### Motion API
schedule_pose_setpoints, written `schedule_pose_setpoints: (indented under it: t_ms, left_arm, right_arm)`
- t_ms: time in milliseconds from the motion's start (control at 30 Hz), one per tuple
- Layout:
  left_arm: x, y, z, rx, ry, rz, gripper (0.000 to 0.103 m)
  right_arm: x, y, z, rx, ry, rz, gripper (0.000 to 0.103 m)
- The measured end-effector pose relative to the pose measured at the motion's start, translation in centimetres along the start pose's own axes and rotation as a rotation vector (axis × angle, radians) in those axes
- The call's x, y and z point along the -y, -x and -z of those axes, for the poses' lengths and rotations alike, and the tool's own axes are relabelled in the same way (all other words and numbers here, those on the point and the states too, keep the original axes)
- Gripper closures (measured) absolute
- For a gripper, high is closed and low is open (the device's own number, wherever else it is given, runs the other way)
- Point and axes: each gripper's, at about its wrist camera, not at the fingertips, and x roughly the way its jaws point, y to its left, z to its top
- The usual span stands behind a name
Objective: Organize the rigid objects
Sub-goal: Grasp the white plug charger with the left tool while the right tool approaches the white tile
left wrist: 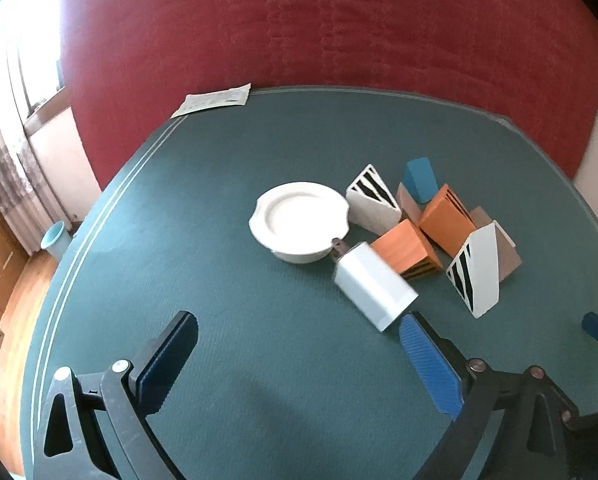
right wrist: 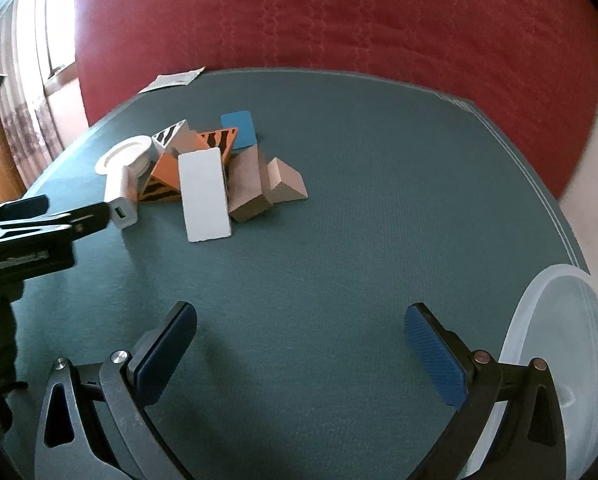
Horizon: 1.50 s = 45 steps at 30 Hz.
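- Where the green tabletop [left wrist: 219, 208] lies ahead of both tongs, the rigid things sit in one loose heap, well beyond the fingertips and touching nothing that grips.
- One white plate [left wrist: 299, 220] sits at the heap's left edge, ahead of the left tongs [left wrist: 299, 360].
- One white charger block [left wrist: 373, 286] lies just beyond the left tongs' right finger [left wrist: 431, 364], close but apart.
- Two orange wedges [left wrist: 403, 250], striped black on one face, lie in the middle.
- Two white wedges [left wrist: 373, 198] with black stripes flank them.
- One blue block [left wrist: 421, 180] stands at the far side.
- Tan wooden blocks [right wrist: 251, 188] lie at the heap's right; I count at least two.
- Left tongs: jaws wide apart, nothing between them.
- Right tongs [right wrist: 299, 354]: jaws wide apart over bare cloth, the heap ahead and to their left.
- One clear plastic container [right wrist: 559, 360] sits just right of the right tongs.
- One paper sheet [left wrist: 215, 100] lies at the far left corner.
- A red bedspread [left wrist: 339, 32] fills the background; curtains [left wrist: 7, 152] hang at the left.
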Motion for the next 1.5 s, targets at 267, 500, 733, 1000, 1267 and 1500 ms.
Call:
schedule_pose_setpoints:
  t_ms: [267,500,733,1000,1267,1500]
  left_arm:
    - [0.3,-0.9,-0.3,-0.010,-0.003,-0.007,0.000]
    - [0.6,0.1,0.8,-0.018,0.000,-0.025,0.000]
    - [0.7,0.6,-0.2,-0.011,0.025,0.030,0.000]
    - [1.0,-0.4,-2.1,-0.007,0.082,0.014,0.000]
    - [-1.4,-1.4,-1.3,-0.036,0.093,-0.034,0.000]
    - [-3.8,-1.4,-0.3,-0.053,0.100,-0.063,0.002]
  right_arm:
    - [-0.1,0.4,0.3,-0.005,0.015,-0.018,0.000]
    - [0.5,0.7,0.1,-0.006,-0.038,0.004,0.000]
    - [0.6,1.2,0.9,0.003,-0.029,-0.006,0.001]
    - [-0.2,1.1,0.5,0.006,0.002,0.026,0.001]
    - [-0.8,1.0,0.3,0.018,0.022,0.035,0.001]
    - [-1.5,1.1,0.3,0.032,0.054,0.032,0.001]
